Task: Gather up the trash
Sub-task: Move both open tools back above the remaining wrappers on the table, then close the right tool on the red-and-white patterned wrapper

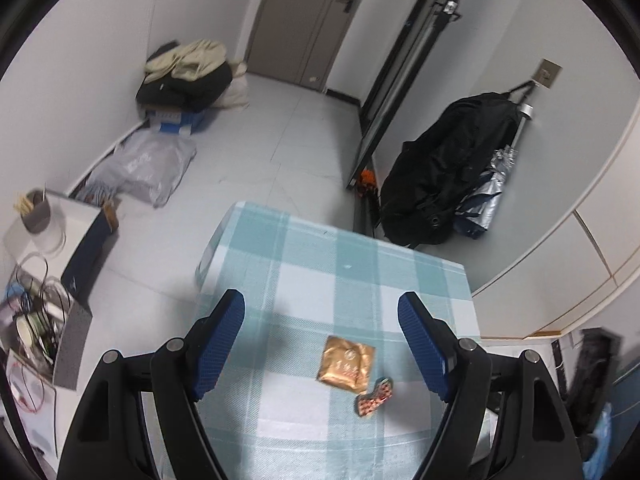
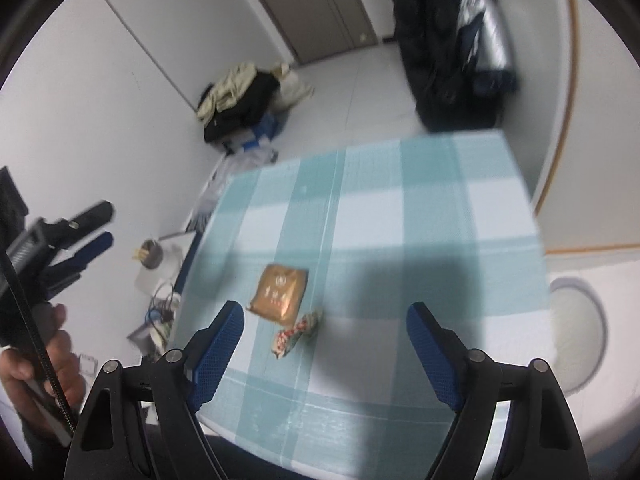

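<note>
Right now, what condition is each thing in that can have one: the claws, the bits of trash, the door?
Left claw: open, empty.
Right claw: open, empty.
Gold wrapper: flat on the checked tablecloth, untouched.
Red patterned wrapper: crumpled, lying beside the gold one.
Door: closed.
Umbrella: folded.

Checked table (image 1: 320, 264) carries a gold packet (image 1: 346, 364) touching, seemingly, a crumpled wrapper (image 1: 374, 396).

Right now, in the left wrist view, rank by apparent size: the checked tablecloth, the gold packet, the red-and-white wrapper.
1. Checked tablecloth, by far the largest.
2. Gold packet.
3. Red-and-white wrapper, smallest; it lies crumpled, so flattened it might rival the packet.
</note>
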`<state>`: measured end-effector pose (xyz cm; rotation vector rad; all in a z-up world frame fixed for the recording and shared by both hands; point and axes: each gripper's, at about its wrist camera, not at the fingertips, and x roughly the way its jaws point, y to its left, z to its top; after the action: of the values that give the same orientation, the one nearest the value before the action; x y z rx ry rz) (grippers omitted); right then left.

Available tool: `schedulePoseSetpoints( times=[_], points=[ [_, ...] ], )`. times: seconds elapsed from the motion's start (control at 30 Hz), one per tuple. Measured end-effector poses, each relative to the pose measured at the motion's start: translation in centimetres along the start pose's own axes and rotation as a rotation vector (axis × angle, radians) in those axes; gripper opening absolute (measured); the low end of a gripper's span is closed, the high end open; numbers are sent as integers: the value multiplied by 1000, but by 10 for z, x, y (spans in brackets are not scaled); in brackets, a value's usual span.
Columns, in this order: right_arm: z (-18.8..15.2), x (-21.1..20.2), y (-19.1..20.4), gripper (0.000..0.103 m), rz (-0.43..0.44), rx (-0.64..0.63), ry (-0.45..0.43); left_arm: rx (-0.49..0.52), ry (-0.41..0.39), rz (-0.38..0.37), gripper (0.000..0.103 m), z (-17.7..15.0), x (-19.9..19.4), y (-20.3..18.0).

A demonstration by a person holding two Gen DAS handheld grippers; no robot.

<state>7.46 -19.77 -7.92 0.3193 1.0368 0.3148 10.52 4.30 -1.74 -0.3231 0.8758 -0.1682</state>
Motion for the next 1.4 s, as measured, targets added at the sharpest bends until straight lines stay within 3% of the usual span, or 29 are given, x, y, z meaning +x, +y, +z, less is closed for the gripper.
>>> schedulePoseSetpoints(
  times=[0.27, 0.43, 0.63, 0.67, 0.8, 1.0, 1.2, 1.3, 1.33, 1.4],
  points=[
    [-12, 53, 15, 76, 31, -5, 131, -83, 14, 8, 76, 7, 0, 29],
    [-15, 73, 23, 74, 13, -47, 153, -116, 13, -1, 76, 15, 3, 33],
    [-19, 86, 28, 65, -23, -102, 167, -103, 47, 4, 76, 10, 11, 32],
    [-19, 85, 31, 64, -30, -119, 149, -100, 52, 9, 76, 9, 12, 32],
    [-21, 89, 41, 41, -60, -202, 151, -103, 70, 24, 76, 9, 18, 33],
    [-29, 83, 45, 37, -63, -296, 127, -105, 117, 50, 76, 7, 34, 31],
    [-29, 74, 29, 34, -29, -271, 131, -96, 182, 72, 76, 2, 53, 27],
    [-25, 65, 15, 28, -14, -233, 124, -82, 223, 81, 76, -4, 65, 22],
    [-23, 61, 10, 18, -12, -221, 115, -74, 238, 83, 76, -7, 69, 19],
    [-20, 56, 0, 11, -13, -205, 108, -58, 264, 82, 76, -12, 76, 15]
  ],
)
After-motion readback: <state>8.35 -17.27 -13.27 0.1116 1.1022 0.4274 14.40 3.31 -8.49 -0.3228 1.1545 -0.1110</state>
